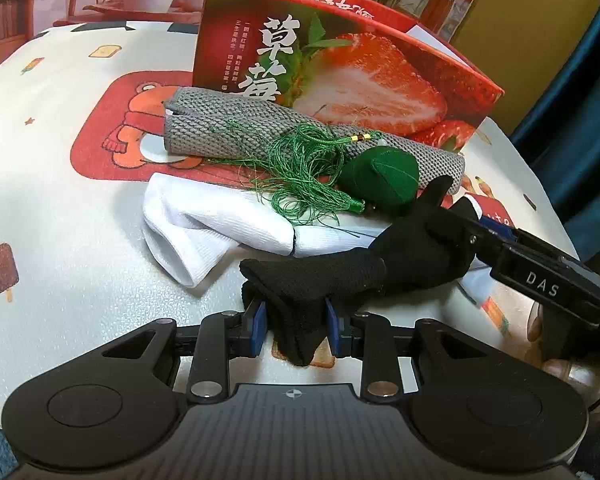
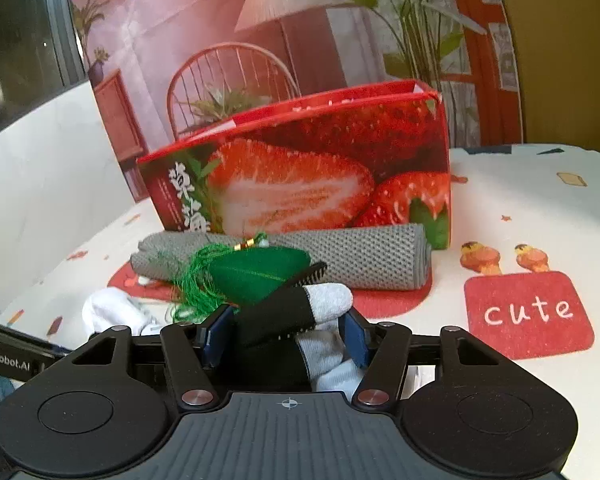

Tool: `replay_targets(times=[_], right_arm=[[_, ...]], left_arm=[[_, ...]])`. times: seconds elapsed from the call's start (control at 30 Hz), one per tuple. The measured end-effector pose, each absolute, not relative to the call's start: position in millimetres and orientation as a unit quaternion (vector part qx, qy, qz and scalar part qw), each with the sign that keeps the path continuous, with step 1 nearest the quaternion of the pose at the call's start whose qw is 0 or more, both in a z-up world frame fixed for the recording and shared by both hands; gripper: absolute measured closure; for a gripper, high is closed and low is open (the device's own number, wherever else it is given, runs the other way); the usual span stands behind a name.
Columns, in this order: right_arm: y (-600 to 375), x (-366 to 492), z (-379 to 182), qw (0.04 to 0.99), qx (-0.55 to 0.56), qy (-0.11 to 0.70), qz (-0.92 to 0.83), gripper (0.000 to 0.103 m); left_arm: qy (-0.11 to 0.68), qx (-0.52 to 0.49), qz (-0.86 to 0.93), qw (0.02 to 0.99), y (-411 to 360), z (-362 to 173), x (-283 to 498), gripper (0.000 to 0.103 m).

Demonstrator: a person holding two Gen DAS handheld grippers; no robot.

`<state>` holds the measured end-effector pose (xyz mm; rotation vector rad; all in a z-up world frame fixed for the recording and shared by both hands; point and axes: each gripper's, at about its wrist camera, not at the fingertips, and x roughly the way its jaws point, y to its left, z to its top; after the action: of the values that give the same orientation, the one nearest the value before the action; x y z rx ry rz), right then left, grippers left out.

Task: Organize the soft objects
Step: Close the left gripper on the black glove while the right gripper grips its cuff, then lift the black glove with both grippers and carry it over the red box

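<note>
A black sock stretches between both grippers. My left gripper is shut on one end. My right gripper is shut on the other end, whose black cuff and grey-white toe show between the blue pads; it enters the left wrist view from the right. Behind lie white socks, a green plush ornament with a green tassel, and a rolled grey cloth. The ornament and cloth also show in the right wrist view.
A red strawberry box, open at the top, stands behind the cloth; it also shows in the right wrist view. A cartoon-print tablecloth covers the table. A printed backdrop stands behind the box.
</note>
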<state>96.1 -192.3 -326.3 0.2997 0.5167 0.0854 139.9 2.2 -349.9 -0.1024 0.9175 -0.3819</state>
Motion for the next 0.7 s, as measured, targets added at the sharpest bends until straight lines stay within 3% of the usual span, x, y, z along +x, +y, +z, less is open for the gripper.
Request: replay_targets(times=[0.3,0.57,0.7], right_arm=[[-192.9,101.4,-332.3,0.95,0.164,0.258,0.057,0.052],[-190.3,100.3,-331.2,0.945,0.173,0.262,0.092,0.077],[-188.2,99.2,-329.7,0.944,0.172,0.261,0.104,0.084]], left_arm=[[0.434,-0.045,-0.186,0.88,2.0,-350.1,139.8,0.071],[0.433,-0.043,-0.185,0.881,2.4,-349.8,139.3,0.071],[0.432,-0.043,-0.184,0.882,2.6,-349.2,138.6,0.072]])
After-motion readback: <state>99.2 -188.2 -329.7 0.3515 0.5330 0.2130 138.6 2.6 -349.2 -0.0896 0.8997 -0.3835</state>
